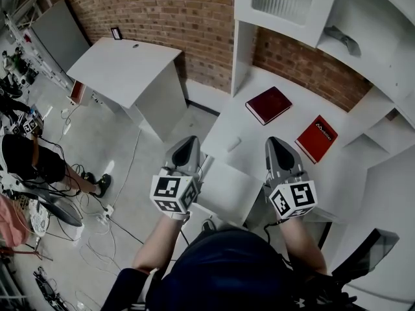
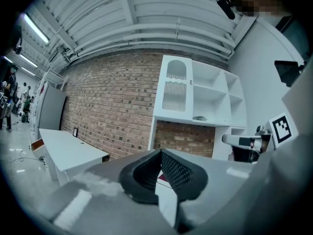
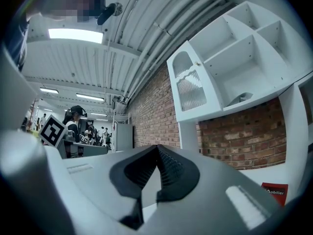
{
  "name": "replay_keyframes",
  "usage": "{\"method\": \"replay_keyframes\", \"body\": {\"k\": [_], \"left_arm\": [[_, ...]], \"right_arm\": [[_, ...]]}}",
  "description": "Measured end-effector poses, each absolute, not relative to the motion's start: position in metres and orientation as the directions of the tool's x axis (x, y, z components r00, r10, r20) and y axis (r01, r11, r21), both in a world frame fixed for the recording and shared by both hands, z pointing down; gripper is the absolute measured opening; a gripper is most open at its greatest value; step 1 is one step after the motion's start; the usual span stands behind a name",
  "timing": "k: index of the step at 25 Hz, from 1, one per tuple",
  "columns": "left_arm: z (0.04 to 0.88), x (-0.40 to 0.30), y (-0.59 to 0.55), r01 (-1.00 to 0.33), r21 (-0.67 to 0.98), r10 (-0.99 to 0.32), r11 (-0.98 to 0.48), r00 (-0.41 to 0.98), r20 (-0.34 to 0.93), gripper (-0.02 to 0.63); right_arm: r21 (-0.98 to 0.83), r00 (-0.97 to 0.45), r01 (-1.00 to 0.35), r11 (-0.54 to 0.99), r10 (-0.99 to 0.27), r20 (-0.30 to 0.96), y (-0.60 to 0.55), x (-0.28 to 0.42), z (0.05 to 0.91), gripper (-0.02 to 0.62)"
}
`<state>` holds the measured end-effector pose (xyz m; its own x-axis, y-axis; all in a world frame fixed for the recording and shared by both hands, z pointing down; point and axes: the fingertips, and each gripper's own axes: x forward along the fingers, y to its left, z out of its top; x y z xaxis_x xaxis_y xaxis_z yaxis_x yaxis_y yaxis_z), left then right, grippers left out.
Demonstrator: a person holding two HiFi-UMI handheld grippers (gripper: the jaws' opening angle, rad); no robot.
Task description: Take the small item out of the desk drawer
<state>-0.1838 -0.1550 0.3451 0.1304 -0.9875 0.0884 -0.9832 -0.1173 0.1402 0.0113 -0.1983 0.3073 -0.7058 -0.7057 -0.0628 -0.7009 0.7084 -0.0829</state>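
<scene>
Two grippers are held level and side by side, pointed at the white desk (image 1: 256, 131). The left gripper (image 1: 189, 144) is pressed fully together, with nothing caught between its jaws. The right gripper (image 1: 277, 146) is likewise closed and empty.

Between the two and lower down, a white panel (image 1: 224, 190) is seen under the desk's front edge. It is judged to be the drawer, though whether it is pulled out cannot be told. Its long side runs across the line along which the grippers point. The left gripper's tip lies just beside its upper left corner and the right is slightly farther off, so the left is judged the nearer. Neither is seen touching it.

The small item is visible in no view and is presumably still inside the drawer.

Farther on, a small pale object (image 1: 233, 144) and two red books (image 1: 268, 104) lie on the desktop, with the shelf unit (image 1: 285, 8) and brick wall (image 1: 168, 11) behind.
</scene>
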Motion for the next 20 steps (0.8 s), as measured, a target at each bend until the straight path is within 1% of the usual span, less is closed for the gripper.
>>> {"method": "replay_keyframes", "body": {"k": [5, 20], "left_arm": [[0.3497, -0.1834, -0.1553, -0.982, 0.143, -0.985, -0.123, 0.139, 0.102, 0.003], [0.3534, -0.1815, -0.1546, -0.981, 0.145, -0.983, -0.126, 0.143, 0.111, 0.003]], "right_arm": [[-0.054, -0.708, -0.702, 0.710, -0.704, -0.059, -0.1955, 0.0087, 0.3083, 0.002], [-0.056, -0.710, -0.699, 0.713, -0.701, -0.060, -0.1929, 0.0101, 0.3100, 0.002]]}}
